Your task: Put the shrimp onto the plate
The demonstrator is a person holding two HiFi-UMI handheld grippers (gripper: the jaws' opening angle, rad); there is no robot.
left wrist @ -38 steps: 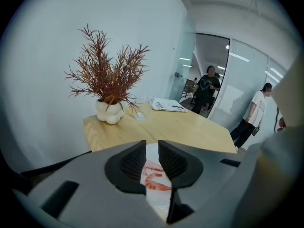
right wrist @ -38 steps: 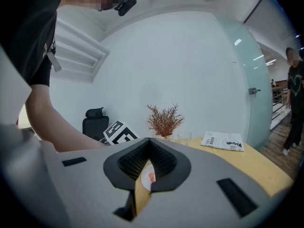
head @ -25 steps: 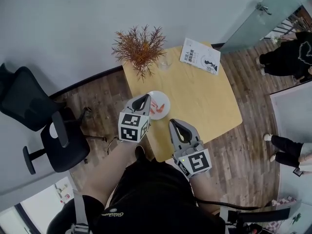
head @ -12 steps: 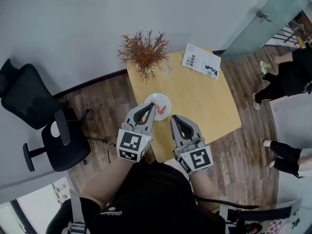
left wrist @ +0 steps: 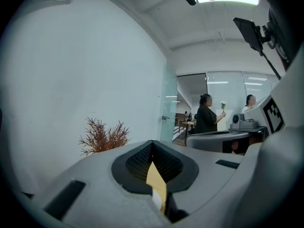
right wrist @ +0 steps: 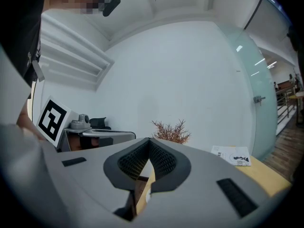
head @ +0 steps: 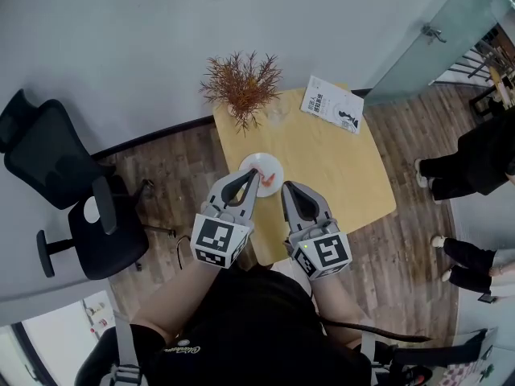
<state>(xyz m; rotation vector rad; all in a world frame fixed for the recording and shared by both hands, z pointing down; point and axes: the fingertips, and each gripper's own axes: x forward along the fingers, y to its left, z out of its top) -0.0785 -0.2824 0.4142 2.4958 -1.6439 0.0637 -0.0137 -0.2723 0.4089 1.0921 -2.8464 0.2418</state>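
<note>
Both left tongs (head: 251, 175) and right tongs (head: 287, 188) hang closed, empty, near the shrimp (head: 267, 178) on the plate (head: 250, 162).

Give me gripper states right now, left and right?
Left gripper: closed, holding nothing.
Right gripper: closed, holding nothing.
</note>
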